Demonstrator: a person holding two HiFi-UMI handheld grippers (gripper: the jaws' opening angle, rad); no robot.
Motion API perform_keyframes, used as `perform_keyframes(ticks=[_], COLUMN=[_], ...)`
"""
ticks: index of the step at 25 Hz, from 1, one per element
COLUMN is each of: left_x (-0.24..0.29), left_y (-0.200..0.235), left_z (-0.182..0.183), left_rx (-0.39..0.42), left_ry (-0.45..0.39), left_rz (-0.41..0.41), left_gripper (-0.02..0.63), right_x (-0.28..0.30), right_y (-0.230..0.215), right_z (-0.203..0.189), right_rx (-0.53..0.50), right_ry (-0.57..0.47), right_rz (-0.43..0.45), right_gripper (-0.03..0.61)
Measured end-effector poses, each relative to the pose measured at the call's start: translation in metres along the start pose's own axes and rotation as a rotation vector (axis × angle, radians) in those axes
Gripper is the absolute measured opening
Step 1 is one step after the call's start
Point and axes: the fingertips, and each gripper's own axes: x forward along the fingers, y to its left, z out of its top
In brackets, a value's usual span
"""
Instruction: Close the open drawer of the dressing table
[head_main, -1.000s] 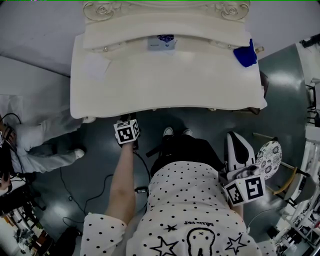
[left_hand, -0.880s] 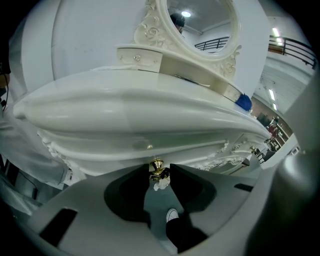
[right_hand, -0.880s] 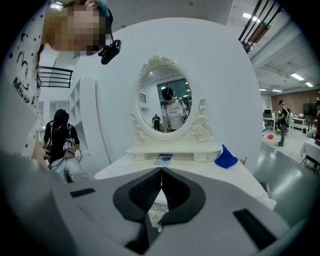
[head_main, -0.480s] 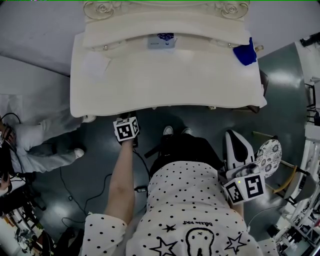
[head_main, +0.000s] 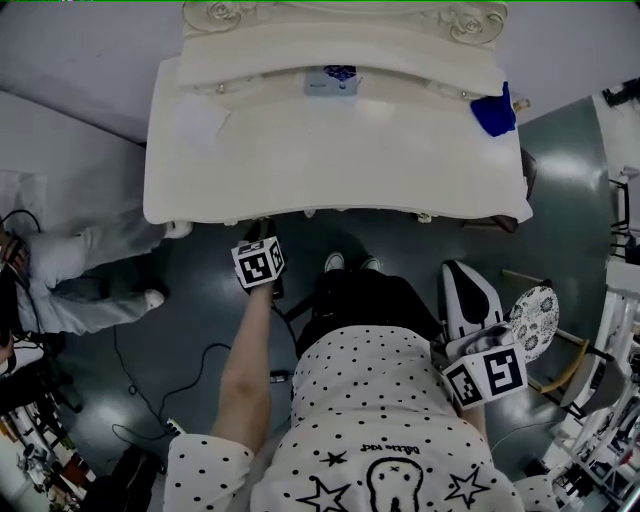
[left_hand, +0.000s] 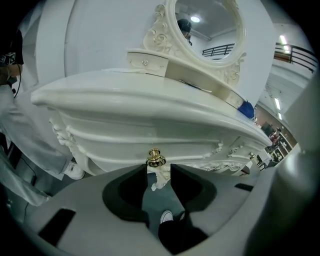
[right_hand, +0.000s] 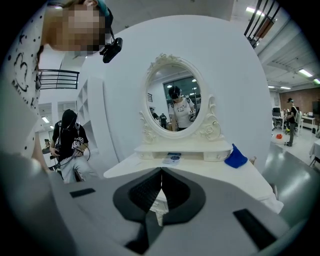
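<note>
1. Drawer (left_hand: 150, 141) of dressing table (head_main: 330, 170): front sits under the tabletop edge, brass knob (left_hand: 155, 158) at centre
2. Left gripper (left_hand: 158, 171): jaws slightly apart, tips right at the brass knob, not clamped on it
3. Right gripper (right_hand: 161, 176): jaws together, empty, well apart from the table

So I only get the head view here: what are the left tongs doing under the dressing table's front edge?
Observer: In the left gripper view, the left tongs are apart, with a gold drawer knob right at their tips.
Operator: And the other pair, down by the hip?
Observer: The right gripper view shows the right tongs closed together with nothing between them.
Operator: What are they aimed at?
Observer: The oval mirror above the tabletop.
</note>
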Motion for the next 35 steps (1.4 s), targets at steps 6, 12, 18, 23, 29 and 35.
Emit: perform_keyframes(ticks=[6,12,18,23,29,35], left_x=[-0.032,-0.072,-0.126,-0.172,-0.230,-0.280], left_y=[-0.002,-0.005,-0.032,-0.077,-0.122,-0.172], left_z=[0.003,0.023,0.059,0.080,0.103,0.115], left_rx=[0.025,0.050,0.054,0.149,0.230,0.213], left_ry=[-0.089,-0.203,-0.371,-0.479,-0.602,-0.697], left_rz=[0.033,0.071,0.070,0.063,0.074,0.025], left_gripper=[0.076,0.012,0.012,0.012,0.012,0.012], right_x=[0.003,-0.002,-0.013,-0.032,-0.061,-0.082], right_y=[0.005,0.003,-0.009,-0.029,-0.060,-0.084], right_z=[0.000,0.000,0.003,0.007,0.001,-0.002], right_rx=[-0.006,-0.005,-0.009,-0.011,0.000,0.012], right_ry=[-0.006,-0.026,-0.056,-0.084,-0.123,-0.159], right_rz=[0.036,0.054,0.077,0.078,0.057,0.037], right_gripper=[0.009,0.009,0.009,0.009,0.009,0.009])
